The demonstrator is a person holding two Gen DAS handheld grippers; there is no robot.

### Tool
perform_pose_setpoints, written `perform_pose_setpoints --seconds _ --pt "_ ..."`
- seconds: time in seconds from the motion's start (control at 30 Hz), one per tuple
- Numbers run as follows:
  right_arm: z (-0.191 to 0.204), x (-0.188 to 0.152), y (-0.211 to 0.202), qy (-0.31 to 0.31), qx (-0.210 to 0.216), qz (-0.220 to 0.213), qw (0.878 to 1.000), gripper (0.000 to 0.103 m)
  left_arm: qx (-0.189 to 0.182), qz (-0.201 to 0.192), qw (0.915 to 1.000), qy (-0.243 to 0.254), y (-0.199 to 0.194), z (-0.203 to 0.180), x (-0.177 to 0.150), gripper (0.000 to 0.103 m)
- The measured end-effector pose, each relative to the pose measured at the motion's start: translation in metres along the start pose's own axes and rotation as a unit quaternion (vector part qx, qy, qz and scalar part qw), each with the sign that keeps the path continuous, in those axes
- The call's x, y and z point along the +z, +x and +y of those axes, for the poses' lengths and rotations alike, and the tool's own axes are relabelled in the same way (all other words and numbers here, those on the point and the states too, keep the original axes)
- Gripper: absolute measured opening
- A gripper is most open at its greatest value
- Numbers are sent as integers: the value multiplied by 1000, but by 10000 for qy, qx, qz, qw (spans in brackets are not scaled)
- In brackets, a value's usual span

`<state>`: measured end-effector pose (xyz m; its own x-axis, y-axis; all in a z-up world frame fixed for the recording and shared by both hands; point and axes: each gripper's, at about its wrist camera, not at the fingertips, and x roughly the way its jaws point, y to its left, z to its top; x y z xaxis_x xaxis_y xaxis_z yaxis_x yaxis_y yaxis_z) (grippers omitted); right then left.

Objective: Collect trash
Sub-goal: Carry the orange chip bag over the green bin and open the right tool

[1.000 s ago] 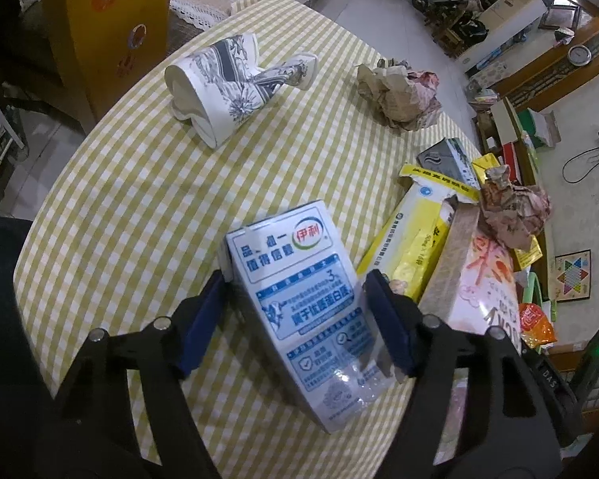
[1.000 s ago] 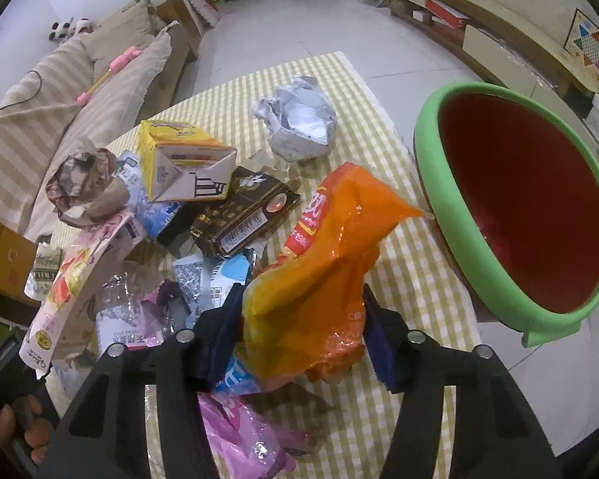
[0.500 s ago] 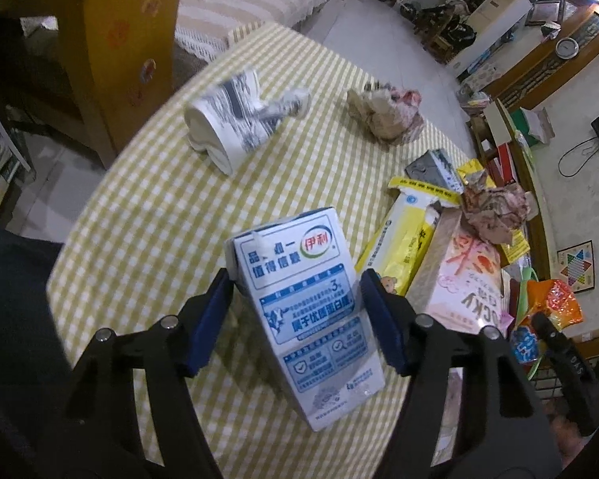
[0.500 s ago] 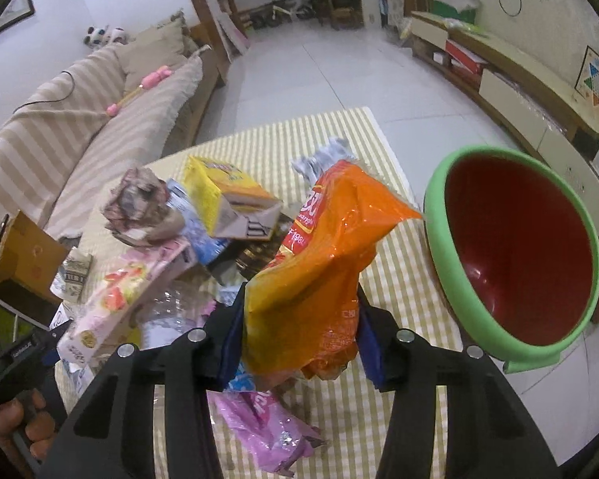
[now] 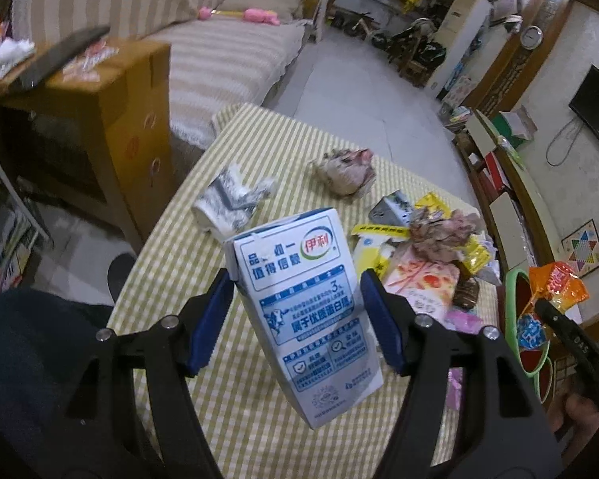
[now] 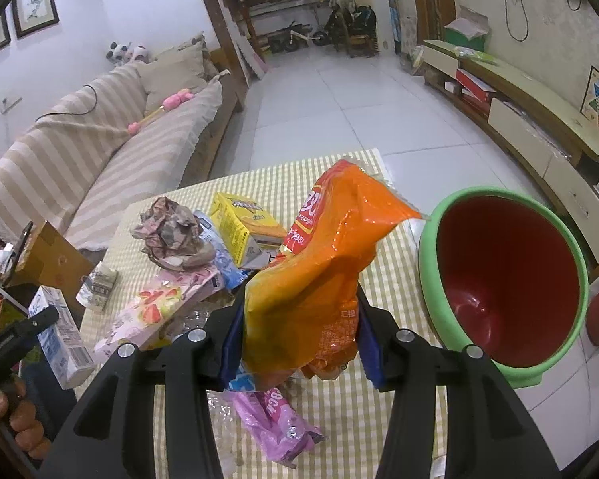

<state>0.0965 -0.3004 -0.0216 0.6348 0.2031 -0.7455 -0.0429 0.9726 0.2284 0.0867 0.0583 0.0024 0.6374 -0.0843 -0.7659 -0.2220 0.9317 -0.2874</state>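
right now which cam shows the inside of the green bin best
The right wrist view: the green bin faces the camera with its red inside open. The left wrist view shows only a rim sliver behind the orange bag.

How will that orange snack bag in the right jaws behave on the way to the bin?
The orange snack bag looks crinkled and folds over above the right gripper, so it is probably floppy and light. Its glossy film may be slippery, so it could slide out. The green bin stands open close beside it.

One milk carton (image 5: 307,307), two paper wads (image 5: 345,173), one bin (image 6: 503,283).
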Motion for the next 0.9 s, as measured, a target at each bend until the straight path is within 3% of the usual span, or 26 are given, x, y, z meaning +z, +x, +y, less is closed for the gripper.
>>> perform_pose_setpoints --seconds 0.3,0.53,0.9 --pt "-21 12 -20 30 -8 -153 9999 46 -335 -72 9986 393 -11 -41 12 63" --pt "-57 22 -37 228 -197 -215 9993 46 -743 -23 9932 898 -7 -97 17 63" --pt "-134 34 -64 704 -557 -338 9954 46 -1498 203 9704 1882 12 -217 1 63"
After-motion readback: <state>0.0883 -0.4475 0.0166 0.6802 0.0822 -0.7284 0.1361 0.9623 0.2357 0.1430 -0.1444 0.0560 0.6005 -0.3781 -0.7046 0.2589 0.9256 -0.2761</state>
